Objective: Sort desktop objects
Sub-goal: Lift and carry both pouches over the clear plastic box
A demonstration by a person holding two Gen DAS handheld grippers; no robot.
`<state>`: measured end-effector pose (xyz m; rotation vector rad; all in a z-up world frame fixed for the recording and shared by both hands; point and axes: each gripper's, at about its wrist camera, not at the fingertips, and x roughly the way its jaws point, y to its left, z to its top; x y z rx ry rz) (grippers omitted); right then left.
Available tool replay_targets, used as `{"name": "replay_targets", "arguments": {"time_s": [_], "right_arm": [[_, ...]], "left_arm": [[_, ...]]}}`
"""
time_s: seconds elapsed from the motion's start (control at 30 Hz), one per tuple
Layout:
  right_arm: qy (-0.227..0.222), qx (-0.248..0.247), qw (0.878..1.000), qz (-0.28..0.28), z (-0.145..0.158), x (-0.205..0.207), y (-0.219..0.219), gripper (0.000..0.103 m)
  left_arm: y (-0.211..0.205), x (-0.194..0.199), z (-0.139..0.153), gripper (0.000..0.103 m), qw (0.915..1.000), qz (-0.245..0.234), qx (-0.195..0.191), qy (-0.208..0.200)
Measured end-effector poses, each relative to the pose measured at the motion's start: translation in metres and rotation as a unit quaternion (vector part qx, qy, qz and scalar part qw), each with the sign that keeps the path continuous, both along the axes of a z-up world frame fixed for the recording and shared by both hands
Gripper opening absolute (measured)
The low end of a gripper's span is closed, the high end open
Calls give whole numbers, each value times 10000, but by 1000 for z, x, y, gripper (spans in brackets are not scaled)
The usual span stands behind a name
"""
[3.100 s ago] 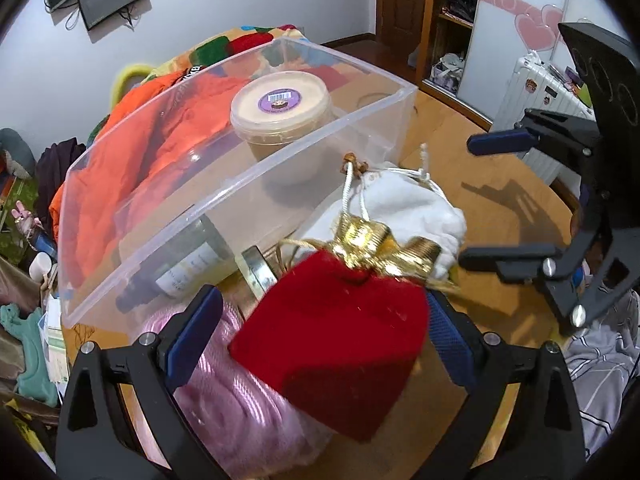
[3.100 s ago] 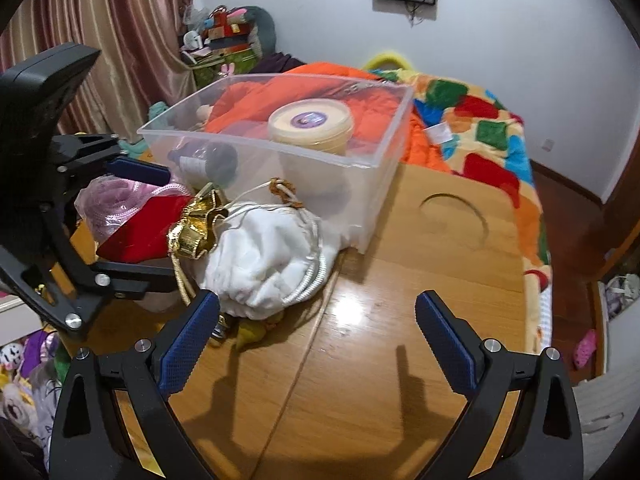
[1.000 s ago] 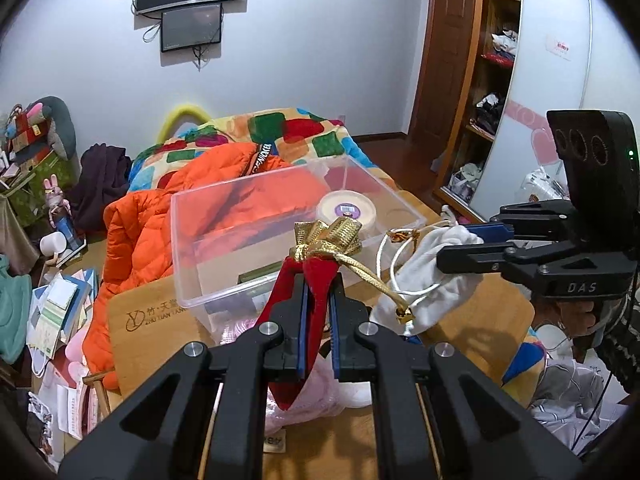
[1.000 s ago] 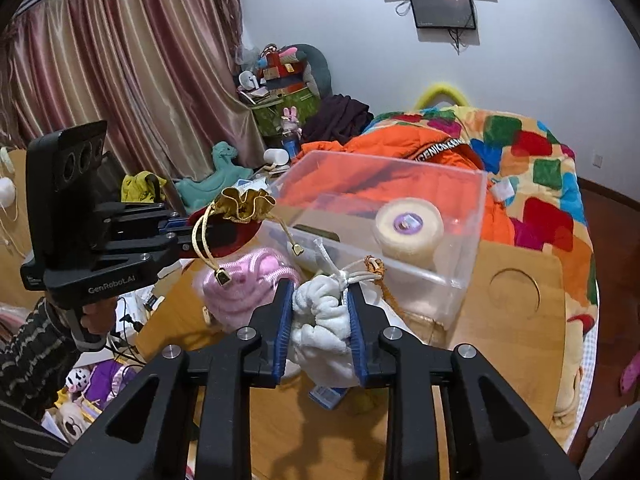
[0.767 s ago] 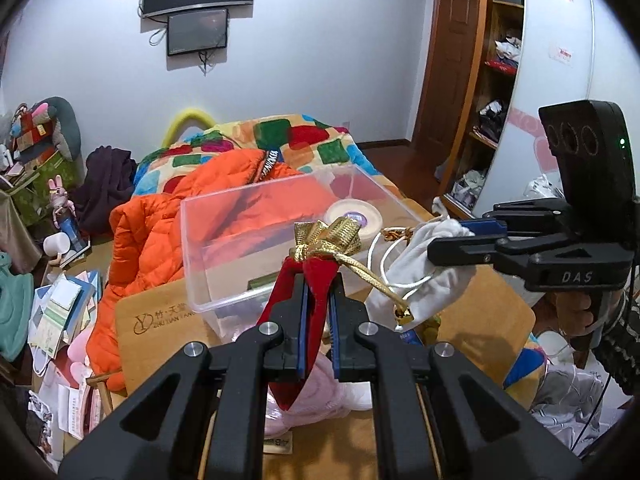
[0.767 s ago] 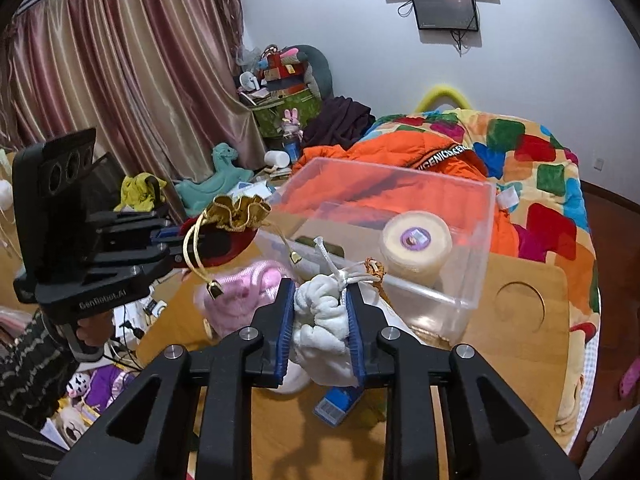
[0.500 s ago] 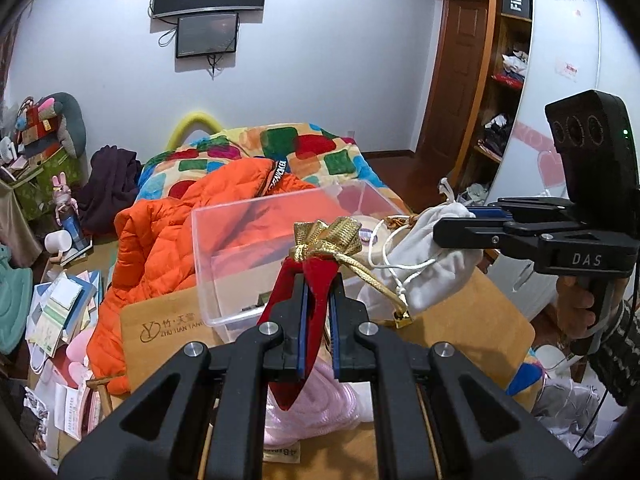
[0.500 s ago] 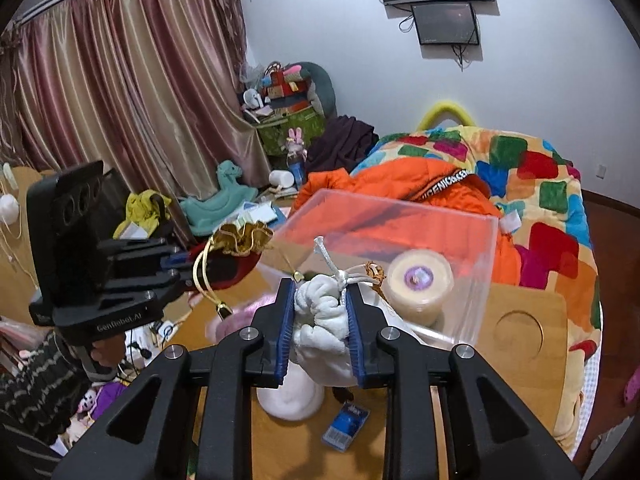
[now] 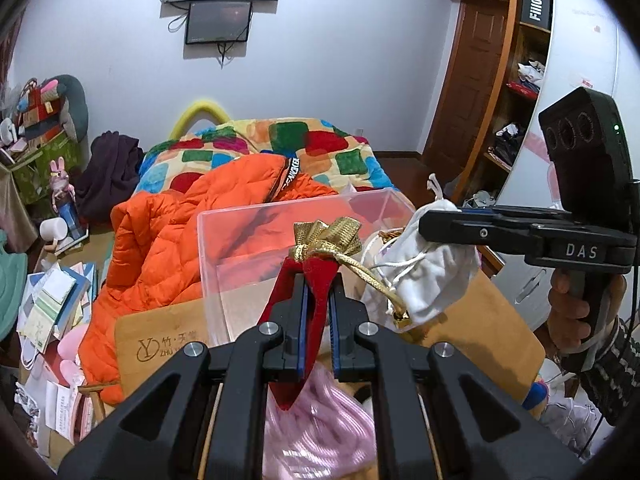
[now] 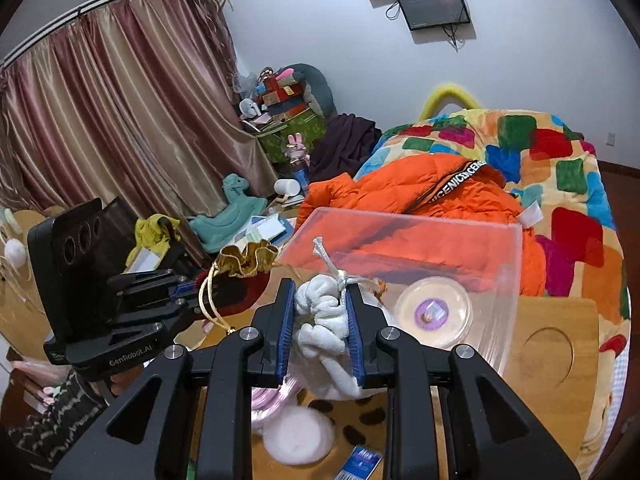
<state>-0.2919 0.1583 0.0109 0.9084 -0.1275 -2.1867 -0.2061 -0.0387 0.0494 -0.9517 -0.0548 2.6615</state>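
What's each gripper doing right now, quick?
Left gripper: shut on the red pouch, held clear of the table.
Right gripper: shut on the white pouch, also lifted.

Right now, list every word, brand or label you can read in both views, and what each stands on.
"DAS": right gripper body.
"GenRobot.AI": left gripper body.
"FIIIO": black box on the shelf.
"ZHU", with Chinese characters and a Y logo: wooden tabletop.
"NICE", repeated: strap of the orange jacket.
Tub lid sticker and blue packet: too blurred to read.
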Motion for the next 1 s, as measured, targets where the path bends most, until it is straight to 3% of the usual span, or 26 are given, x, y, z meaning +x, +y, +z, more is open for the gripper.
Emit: {"name": "replay_targets", "arguments": {"time_s": [0.67,0.77,0.83,1.0], "right_arm": [[199,827,9961,-251,-31,-56,-35,26],[416,1100,9925,-329,-32,-53,-40,33],[500,1269,9899,-379,-34,-52,-43,45],[552,1375,9879,-465,-34,-52,-42,51]], "left_arm": [[3,-41,-39,8,9987,-66,-63,-493],[5,-42,-43,8,9985,-73,-124,-526],[6,-44,-43,8,9984,-60,-162,-545],[5,-44,-41,17,9982,-48,-103,-584]]}}
